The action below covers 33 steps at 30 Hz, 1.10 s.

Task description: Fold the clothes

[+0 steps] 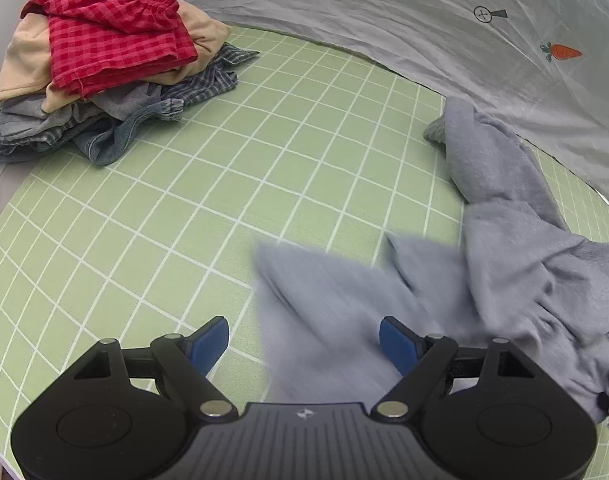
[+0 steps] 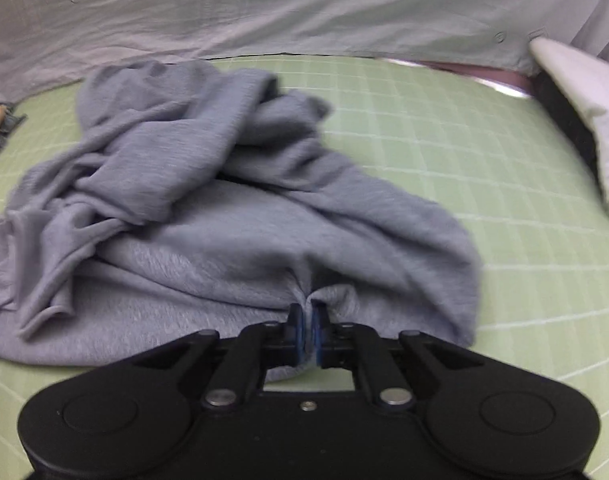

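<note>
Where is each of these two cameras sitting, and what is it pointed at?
Left wrist: on the open left gripper, facing over the green grid mat toward the clothes pile.
Right wrist: on the right gripper, shut on the grey garment.
Shared: grey garment, mat, pale sheet. No hand shows.

Grey garment [image 2: 232, 216] soft, fleecy cloth; green mat [image 1: 208, 200] smooth, matt.

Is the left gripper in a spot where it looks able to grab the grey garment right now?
Probably yes. The left gripper is open, and a blurred flap of the grey garment lies right between its blue fingers, with nothing in the way. The right gripper already pinches another part of it.
</note>
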### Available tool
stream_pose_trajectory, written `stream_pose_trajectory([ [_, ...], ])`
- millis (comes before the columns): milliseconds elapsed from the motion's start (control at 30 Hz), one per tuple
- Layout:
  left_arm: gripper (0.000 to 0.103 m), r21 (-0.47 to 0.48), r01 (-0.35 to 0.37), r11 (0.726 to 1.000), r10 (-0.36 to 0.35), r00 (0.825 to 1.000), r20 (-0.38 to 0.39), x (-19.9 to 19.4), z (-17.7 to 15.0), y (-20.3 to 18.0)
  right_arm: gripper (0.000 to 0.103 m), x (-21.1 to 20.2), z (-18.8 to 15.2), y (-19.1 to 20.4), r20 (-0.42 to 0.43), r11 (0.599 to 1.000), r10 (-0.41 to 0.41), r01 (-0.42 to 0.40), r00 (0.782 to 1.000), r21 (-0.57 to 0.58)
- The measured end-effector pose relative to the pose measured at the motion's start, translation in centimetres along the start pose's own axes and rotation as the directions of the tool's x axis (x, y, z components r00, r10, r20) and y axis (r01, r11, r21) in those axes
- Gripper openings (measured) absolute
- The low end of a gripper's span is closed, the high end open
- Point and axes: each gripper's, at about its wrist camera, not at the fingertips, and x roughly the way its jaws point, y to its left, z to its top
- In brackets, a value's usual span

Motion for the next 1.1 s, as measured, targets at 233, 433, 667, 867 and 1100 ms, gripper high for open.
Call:
stream_pose_trajectory([
  [233,0.083,0.003,0.000,1.000,0.000,1.000,0.012,-0.4,0.0,-0.3,0.010,3.3,5.1,-11.3,-0.010,0.915,-0.347,0.341,0.938,0.216],
  [433,0.083,0.023,0.012,1.000,-0.012,1.000,0.019,-0.8,-0.3,-0.8,0.061,-0.5,4.6,-10.1,0.068,0.913,-0.234,0.195,0.970,0.359],
  [667,0.083,0.065,0.033,0.997,-0.035,0.999,0.028,-1.5,-0.8,-1.3,0.081,0.0,2.5,-3.0,0.047,0.971,-0.104,0.091,0.994,0.221],
  [867,0.083,0.057,0.041,0.998,-0.044,0.998,0.045,-2.1,-1.1,-1.1,0.006,-0.3,0.5,-2.0,0.014,0.976,-0.063,0.058,0.998,0.211],
  [1100,0.083,0.066,0.044,0.997,-0.047,0.998,0.043,-2.3,-1.4,-1.4,0.005,-4.3,-1.5,-9.8,0.035,0.855,-0.444,0.412,0.895,0.314],
])
